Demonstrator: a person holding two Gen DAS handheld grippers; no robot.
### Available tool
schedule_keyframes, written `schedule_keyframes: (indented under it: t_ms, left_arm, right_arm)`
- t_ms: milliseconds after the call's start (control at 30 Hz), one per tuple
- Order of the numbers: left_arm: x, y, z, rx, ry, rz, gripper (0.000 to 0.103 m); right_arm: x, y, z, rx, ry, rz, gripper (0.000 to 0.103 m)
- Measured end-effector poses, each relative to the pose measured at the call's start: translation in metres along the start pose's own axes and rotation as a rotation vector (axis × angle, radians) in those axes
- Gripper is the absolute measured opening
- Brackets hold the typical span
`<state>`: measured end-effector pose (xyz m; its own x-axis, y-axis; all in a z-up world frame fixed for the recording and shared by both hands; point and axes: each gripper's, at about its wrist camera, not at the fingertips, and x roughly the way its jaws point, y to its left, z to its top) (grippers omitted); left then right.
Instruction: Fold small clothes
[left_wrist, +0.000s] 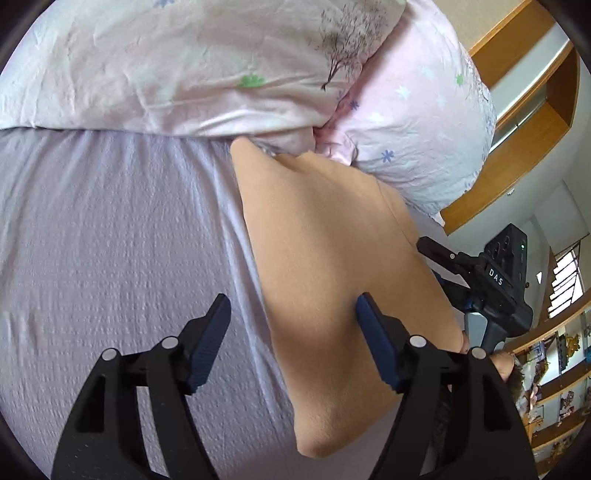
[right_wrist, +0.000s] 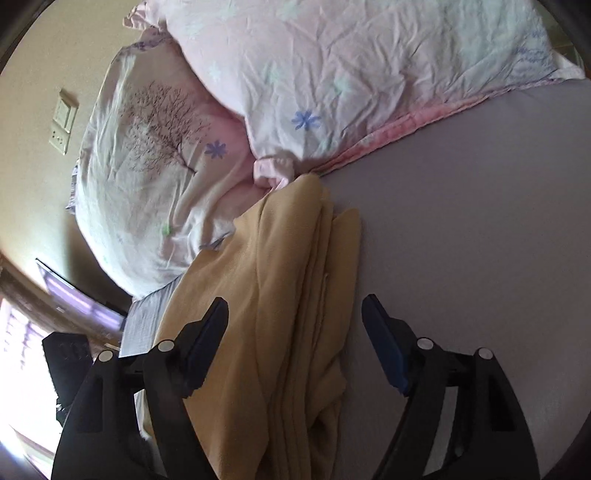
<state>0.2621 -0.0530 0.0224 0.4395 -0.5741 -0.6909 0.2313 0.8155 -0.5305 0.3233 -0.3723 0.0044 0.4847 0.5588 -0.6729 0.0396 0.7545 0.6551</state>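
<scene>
A tan fleece garment (right_wrist: 280, 295) lies on the bed, on the lilac sheet (left_wrist: 110, 240), with its far end touching the pink floral pillows (left_wrist: 184, 66). From the right side I see it is already doubled lengthwise: several layers are stacked, and their edges run in a line along the side facing the open sheet.

Both tools are empty. The left tongs (left_wrist: 291, 339) hang with the jaws wide apart over the near part of the cloth, one finger above the sheet and the other above the garment. The right tongs (right_wrist: 295, 339) are also spread wide, astride the stacked edges.

I think the cloth is light, soft and limp, a little fuzzy, so it should not slip from the pads, but it will sag and the layers may slide apart. I would pinch all the layers together at the near corners, one per tool, close to the edge, then carry them toward the pillows.
</scene>
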Motion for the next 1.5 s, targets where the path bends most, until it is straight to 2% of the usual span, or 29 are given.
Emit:
schedule_keyframes:
  t_ms: [133,167,200,233,267,333,400,467,533,567,600,667,700,767,800,867,933,967,1000,1033,1067,1133,1200,1233,1267,1300,1333,1400,1500]
  left_arm:
    - [0.016,-0.001,-0.003,-0.004,0.068,-0.039,0.07]
    - [0.018,-0.002,-0.004,-0.003,0.065,-0.051,0.069]
    - [0.019,-0.003,-0.005,0.003,0.063,-0.055,0.063]
    - [0.023,-0.004,-0.006,-0.001,0.092,-0.086,0.048]
    - [0.025,-0.003,-0.007,-0.01,0.094,-0.079,0.041]
    - [0.019,-0.004,-0.01,0.029,0.072,-0.078,0.029]
    - [0.005,-0.004,-0.012,0.055,0.043,-0.074,0.025]
    - [-0.024,0.001,-0.02,0.088,-0.032,-0.046,0.025]
    - [-0.047,0.009,-0.03,0.132,-0.076,-0.003,0.028]
    - [-0.055,0.014,-0.036,0.147,-0.082,0.044,0.031]
    - [-0.059,0.017,-0.039,0.151,-0.081,0.066,0.033]
    - [-0.075,0.022,-0.05,0.168,-0.118,0.138,0.034]
    - [-0.084,0.019,-0.055,0.194,-0.143,0.163,0.035]
    - [-0.098,0.008,-0.06,0.237,-0.179,0.127,0.05]
    - [-0.102,0.001,-0.062,0.253,-0.187,0.099,0.055]
    - [-0.102,-0.011,-0.067,0.281,-0.173,0.053,0.067]
    - [-0.091,-0.023,-0.071,0.3,-0.134,0.025,0.071]
    - [-0.082,-0.027,-0.072,0.304,-0.112,0.024,0.074]
    - [-0.075,-0.028,-0.073,0.304,-0.093,0.034,0.076]
    - [-0.063,-0.028,-0.075,0.302,-0.052,0.071,0.078]
    - [-0.054,-0.026,-0.078,0.299,-0.018,0.104,0.078]
    - [-0.043,-0.021,-0.083,0.288,0.021,0.151,0.077]
    - [-0.053,-0.023,-0.091,0.304,-0.016,0.157,0.078]
    - [-0.062,-0.026,-0.097,0.317,-0.043,0.176,0.083]
    - [-0.069,-0.027,-0.101,0.325,-0.068,0.204,0.093]
    - [-0.075,-0.029,-0.106,0.335,-0.103,0.252,0.097]
    - [-0.08,-0.028,-0.11,0.34,-0.131,0.303,0.101]
    - [-0.085,-0.025,-0.118,0.335,-0.15,0.385,0.101]
    - [-0.083,-0.015,-0.125,0.299,-0.118,0.398,0.101]
  right_arm:
    - [0.01,0.003,-0.007,-0.024,0.062,0.001,0.073]
    - [0.009,0.002,-0.007,-0.024,0.062,0.002,0.063]
    - [0.01,-0.001,-0.008,-0.014,0.068,0.024,0.055]
    - [0.011,-0.003,-0.009,0.0,0.073,0.043,0.045]
    - [0.011,-0.004,-0.01,0.004,0.073,0.058,0.039]
    - [0.009,0.001,-0.013,-0.014,0.052,0.093,0.034]
    - [0.007,0.013,-0.017,-0.05,0.039,0.154,0.032]
    - [0.014,0.026,-0.022,-0.087,0.066,0.205,0.031]
    - [0.027,0.042,-0.028,-0.151,0.124,0.155,0.035]
    - [0.029,0.046,-0.029,-0.175,0.132,0.117,0.038]
    - [0.018,0.05,-0.029,-0.194,0.087,0.078,0.039]
    - [-0.013,0.057,-0.031,-0.199,-0.022,0.071,0.047]
    - [-0.033,0.062,-0.036,-0.197,-0.054,0.147,0.051]
    - [-0.057,0.078,-0.058,-0.202,-0.03,0.357,0.083]
    - [-0.06,0.085,-0.066,-0.21,-0.004,0.401,0.089]
    - [-0.059,0.099,-0.087,-0.226,0.064,0.435,0.089]
    - [-0.046,0.102,-0.102,-0.203,0.146,0.398,0.089]
    - [-0.038,0.098,-0.106,-0.186,0.174,0.342,0.089]
    - [-0.027,0.087,-0.11,-0.148,0.198,0.227,0.089]
    - [-0.018,0.078,-0.112,-0.107,0.214,0.172,0.083]
    - [-0.014,0.068,-0.113,-0.061,0.21,0.173,0.073]
    - [-0.022,0.06,-0.113,-0.008,0.195,0.207,0.073]
    - [-0.039,0.067,-0.119,-0.051,0.162,0.178,0.075]
    - [-0.047,0.075,-0.125,-0.091,0.136,0.174,0.085]
    - [-0.056,0.08,-0.13,-0.126,0.106,0.168,0.099]
    - [-0.068,0.085,-0.138,-0.169,0.056,0.13,0.102]
    - [-0.075,0.087,-0.145,-0.201,0.024,0.085,0.102]
    - [-0.084,0.094,-0.16,-0.263,-0.022,-0.064,0.102]
    - [-0.073,0.098,-0.175,-0.33,-0.033,-0.273,0.102]
